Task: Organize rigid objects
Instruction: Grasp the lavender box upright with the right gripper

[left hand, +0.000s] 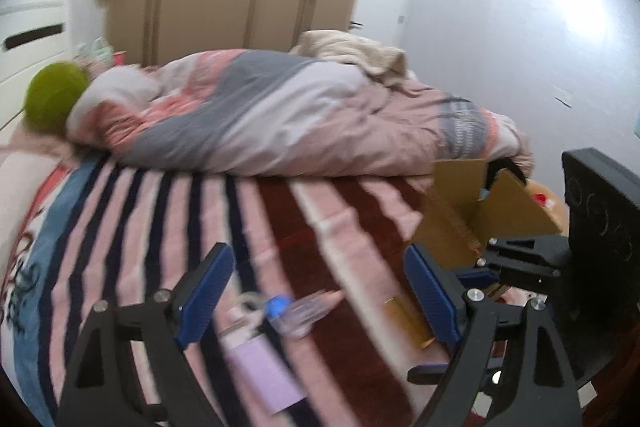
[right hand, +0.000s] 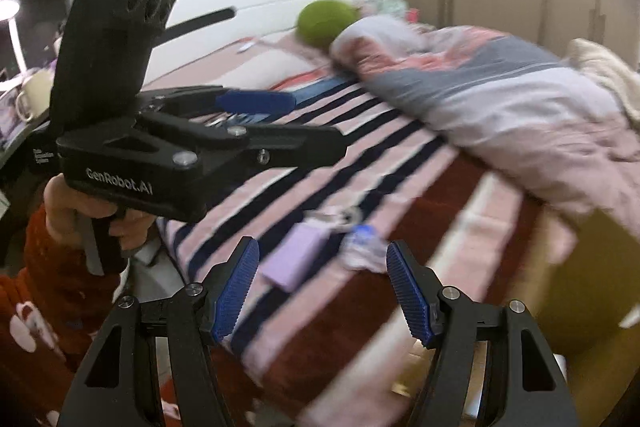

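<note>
Progress looks slight, by my reading: the small rigid items lie loose on the striped bed cover, and the cardboard box at the bed's right edge, flaps up, seems the likely place for them, though little of its inside shows. A clear bottle with a blue cap lies just beside a lilac flat block, with a small metal ring or clip close by; a gold-coloured box sits near the cover's edge. Blur hides finer detail. The left gripper is spread wide and empty, hovering over the bottle and block. The right gripper is also wide apart and holds nothing, aimed at the same cluster. A rumpled quilt and a green round cushion lie further up the bed. The only legible writing is "GenRobot.AI", white on the black body of the left tool, seen from the right wrist; other small print there is unreadable.
</note>
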